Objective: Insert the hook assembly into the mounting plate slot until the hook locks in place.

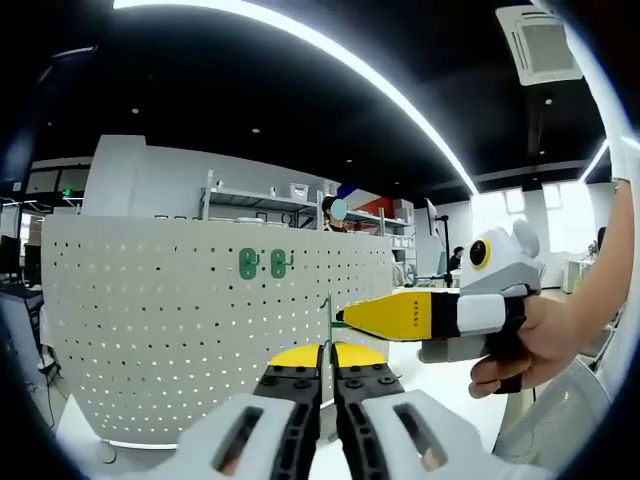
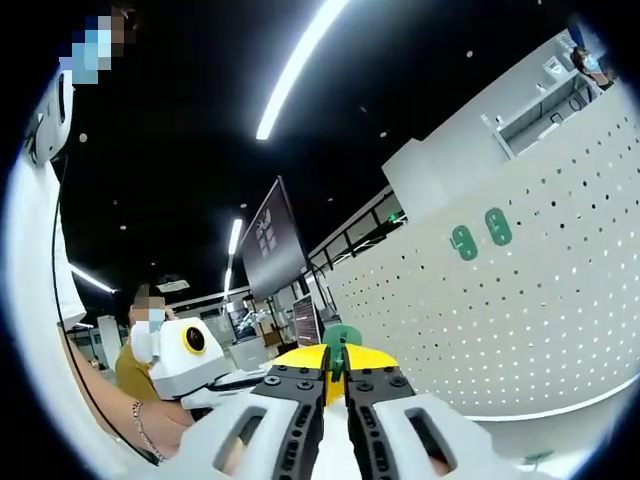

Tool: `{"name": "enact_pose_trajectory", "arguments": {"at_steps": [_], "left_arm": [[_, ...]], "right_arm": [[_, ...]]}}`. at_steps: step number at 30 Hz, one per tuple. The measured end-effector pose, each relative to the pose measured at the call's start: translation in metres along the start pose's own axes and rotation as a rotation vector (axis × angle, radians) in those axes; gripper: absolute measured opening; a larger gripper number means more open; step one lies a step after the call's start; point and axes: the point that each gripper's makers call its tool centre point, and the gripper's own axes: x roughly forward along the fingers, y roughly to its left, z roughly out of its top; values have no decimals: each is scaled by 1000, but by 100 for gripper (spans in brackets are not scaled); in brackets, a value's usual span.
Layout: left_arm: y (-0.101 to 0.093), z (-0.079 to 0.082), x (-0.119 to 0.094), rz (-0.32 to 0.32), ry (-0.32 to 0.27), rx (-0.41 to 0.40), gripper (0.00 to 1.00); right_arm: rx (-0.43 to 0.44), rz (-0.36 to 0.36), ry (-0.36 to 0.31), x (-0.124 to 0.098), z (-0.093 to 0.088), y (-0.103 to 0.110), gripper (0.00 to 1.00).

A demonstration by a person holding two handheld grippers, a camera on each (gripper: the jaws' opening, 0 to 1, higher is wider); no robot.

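Approach step: right tongs [image 2: 336, 385] apparently pinching green hook [image 2: 341, 338], left tongs [image 1: 328, 385] pressed together; next, align with pegboard [image 1: 200, 320] slot.

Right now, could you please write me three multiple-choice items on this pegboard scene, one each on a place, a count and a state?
1. Where are the green hooks?
A. on the white pegboard
B. on the floor
C. in a person's hand

2. How many green hooks are on the pegboard?
A. one
B. two
C. five

3. How do the right gripper's jaws stand?
A. wide open
B. closed on a green part
C. closed on a cable

Answers: 1 A, they sit among the board's holes; 2 B, a pair side by side; 3 B, green shows between the closed yellow tips.
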Motion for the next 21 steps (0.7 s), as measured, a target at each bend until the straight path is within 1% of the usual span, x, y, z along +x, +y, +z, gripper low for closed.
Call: {"name": "enact_pose_trajectory", "arguments": {"at_steps": [9, 21], "left_arm": [[1, 0, 0, 4, 1, 2, 2], [1, -1, 2, 4, 1, -2, 2]], "right_arm": [[-4, -14, 5, 1, -3, -3, 2], [66, -37, -3, 1, -2, -5, 1]]}}
